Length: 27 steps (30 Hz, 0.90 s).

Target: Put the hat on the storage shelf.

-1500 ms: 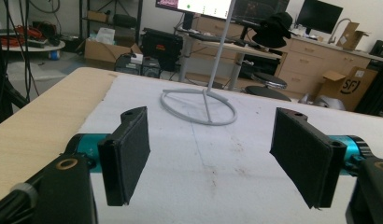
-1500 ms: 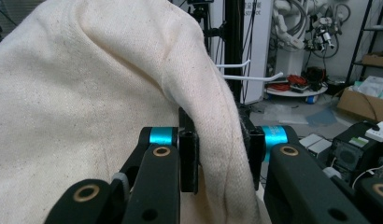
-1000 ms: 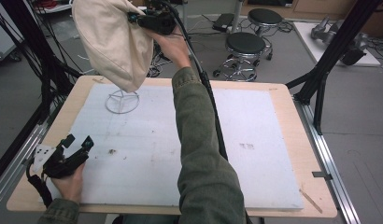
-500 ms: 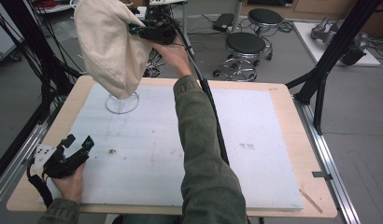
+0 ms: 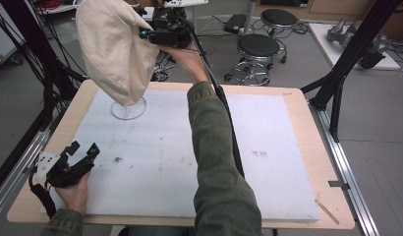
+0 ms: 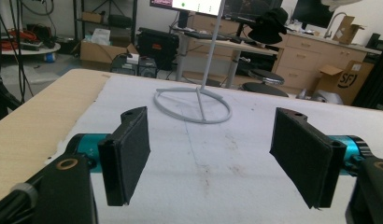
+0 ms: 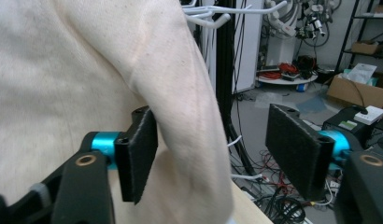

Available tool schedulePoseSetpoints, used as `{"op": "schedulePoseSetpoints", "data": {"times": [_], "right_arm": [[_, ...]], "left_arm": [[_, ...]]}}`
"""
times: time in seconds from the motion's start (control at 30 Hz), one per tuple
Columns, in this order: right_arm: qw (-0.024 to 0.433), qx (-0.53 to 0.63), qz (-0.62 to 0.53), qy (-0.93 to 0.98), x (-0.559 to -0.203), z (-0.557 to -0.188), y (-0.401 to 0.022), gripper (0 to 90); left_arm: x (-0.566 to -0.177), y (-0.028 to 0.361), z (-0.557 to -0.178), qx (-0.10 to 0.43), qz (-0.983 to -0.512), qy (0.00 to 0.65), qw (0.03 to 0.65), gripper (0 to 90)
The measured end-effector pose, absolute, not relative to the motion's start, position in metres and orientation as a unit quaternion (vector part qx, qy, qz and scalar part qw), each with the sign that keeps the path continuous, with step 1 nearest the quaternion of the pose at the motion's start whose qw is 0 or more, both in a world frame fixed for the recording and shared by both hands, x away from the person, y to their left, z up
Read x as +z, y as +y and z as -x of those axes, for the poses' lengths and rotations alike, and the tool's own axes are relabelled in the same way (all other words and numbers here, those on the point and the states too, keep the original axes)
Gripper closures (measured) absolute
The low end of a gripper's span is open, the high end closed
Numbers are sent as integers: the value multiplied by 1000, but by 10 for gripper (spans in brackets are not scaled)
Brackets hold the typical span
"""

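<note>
Item: cream hat [image 5: 116,54], hung high on the wire stand [image 5: 128,109] so it keeps its shape, its brim fold lying between my right claw's [image 5: 146,33] just-opening jaws, released; left claw [image 5: 81,150] rests wide, empty, well below the hat.

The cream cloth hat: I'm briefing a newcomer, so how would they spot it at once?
Start at the white mat on the wooden table and go to its far left corner, where a wire stand rises from a ring base. The cream cloth hat hangs on that stand, the one soft, pale thing, beside the right gripper.
</note>
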State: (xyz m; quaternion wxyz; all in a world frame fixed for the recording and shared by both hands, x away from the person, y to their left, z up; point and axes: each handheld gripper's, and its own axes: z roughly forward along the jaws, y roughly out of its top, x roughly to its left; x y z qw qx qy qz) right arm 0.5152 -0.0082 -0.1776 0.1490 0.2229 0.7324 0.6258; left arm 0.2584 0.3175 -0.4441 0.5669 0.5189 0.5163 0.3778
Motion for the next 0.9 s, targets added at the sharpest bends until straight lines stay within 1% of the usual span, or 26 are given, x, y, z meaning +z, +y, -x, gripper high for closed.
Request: {"op": "schedulePoseSetpoints", "data": {"times": [0.13, 0.2, 0.27, 0.37, 0.47, 0.67, 0.73, 0.9], "right_arm": [[149, 624, -216, 736, -181, -510, -13, 302], [148, 624, -216, 737, -184, -507, -15, 267], [140, 627, -213, 736, -188, -503, -20, 204], [157, 625, -221, 732, -196, -495, -27, 168], [154, 629, -232, 726, -203, -489, -37, 131], [150, 625, -252, 724, -223, -477, -60, 115], [160, 613, -255, 731, -230, -470, -65, 115], [157, 611, -271, 727, -244, -456, -88, 110]], "left_arm": [[-444, 316, -258, 380, -521, 513, 567, 283], [-444, 316, -258, 380, -520, 513, 567, 283], [-443, 317, -257, 382, -518, 512, 569, 283], [-442, 318, -255, 387, -513, 512, 571, 284], [-441, 318, -255, 388, -512, 512, 570, 283], [-441, 318, -254, 389, -512, 511, 570, 284], [-441, 318, -255, 389, -512, 513, 569, 284], [-441, 318, -253, 390, -511, 513, 569, 284]]}}
